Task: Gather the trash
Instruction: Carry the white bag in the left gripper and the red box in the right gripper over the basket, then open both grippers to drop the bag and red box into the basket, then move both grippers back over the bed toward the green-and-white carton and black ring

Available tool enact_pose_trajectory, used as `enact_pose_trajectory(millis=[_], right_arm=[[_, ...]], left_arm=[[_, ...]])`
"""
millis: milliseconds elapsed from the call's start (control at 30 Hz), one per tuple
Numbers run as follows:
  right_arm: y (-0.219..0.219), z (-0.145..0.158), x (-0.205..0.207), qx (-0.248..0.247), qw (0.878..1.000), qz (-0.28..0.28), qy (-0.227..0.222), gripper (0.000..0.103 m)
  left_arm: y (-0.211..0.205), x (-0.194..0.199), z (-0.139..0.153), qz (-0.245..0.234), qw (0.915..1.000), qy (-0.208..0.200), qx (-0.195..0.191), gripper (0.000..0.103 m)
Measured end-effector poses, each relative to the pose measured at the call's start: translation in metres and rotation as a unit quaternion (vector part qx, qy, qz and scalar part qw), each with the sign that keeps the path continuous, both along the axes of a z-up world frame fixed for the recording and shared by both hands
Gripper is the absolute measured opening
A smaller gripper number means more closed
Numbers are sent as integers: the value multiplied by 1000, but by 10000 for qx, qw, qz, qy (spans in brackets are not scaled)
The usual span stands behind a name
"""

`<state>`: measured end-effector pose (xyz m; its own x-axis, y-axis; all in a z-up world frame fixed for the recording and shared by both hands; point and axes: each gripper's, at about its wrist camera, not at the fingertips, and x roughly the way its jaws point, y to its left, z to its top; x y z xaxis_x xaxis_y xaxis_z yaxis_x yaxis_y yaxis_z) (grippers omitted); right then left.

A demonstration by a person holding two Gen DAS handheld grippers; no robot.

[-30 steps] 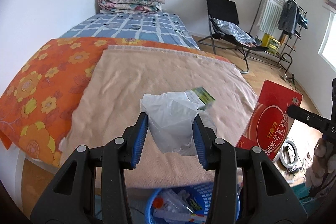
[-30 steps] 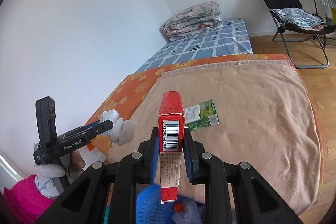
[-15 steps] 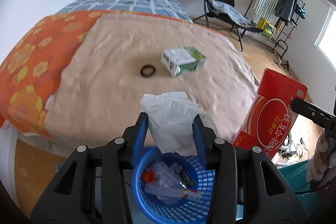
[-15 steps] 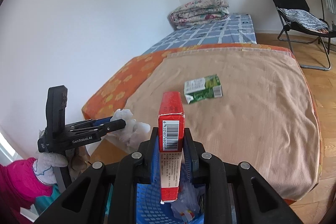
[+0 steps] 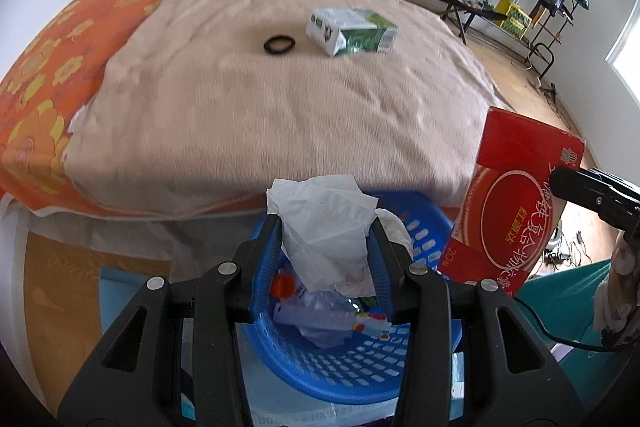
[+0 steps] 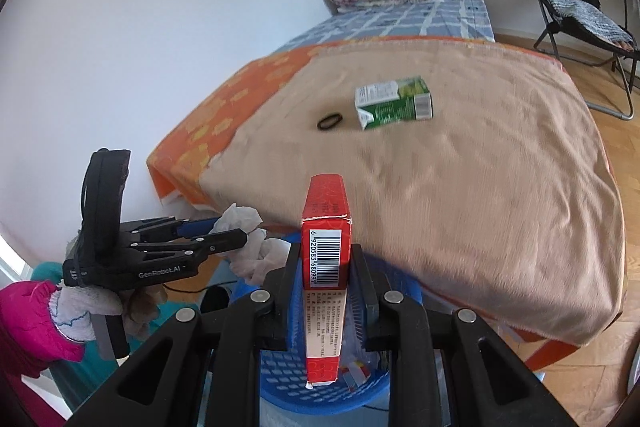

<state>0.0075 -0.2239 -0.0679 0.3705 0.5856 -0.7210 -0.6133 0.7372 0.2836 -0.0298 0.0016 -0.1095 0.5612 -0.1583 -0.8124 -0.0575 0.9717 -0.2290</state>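
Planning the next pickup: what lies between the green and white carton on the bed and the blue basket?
Only bare tan blanket in both views; a black ring lies beside the green and white carton, off that line to the blue basket.

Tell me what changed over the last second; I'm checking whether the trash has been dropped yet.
Both tongs came down toward the blue basket at the foot of the bed. Nothing was let go: the left tongs still clamp the crumpled white paper, the right tongs the red box. The green carton and black ring stayed on the blanket.
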Motion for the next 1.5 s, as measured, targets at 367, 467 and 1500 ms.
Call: enact_pose_trajectory(millis=[367,467,1500], right_arm=[[7,-22,-6,-359,9992,41,189,22],[7,-29,-4,-410,9986,17,322,23],[15,-38,-4,-1256,9916,-259,192,91]], left_arm=[[-10,-7,-20,-120,9995,270,79,43],[-12,-7,-22,-146,9994,296,94,43],[-9,-4,-27,-50,9989,440,129,71]])
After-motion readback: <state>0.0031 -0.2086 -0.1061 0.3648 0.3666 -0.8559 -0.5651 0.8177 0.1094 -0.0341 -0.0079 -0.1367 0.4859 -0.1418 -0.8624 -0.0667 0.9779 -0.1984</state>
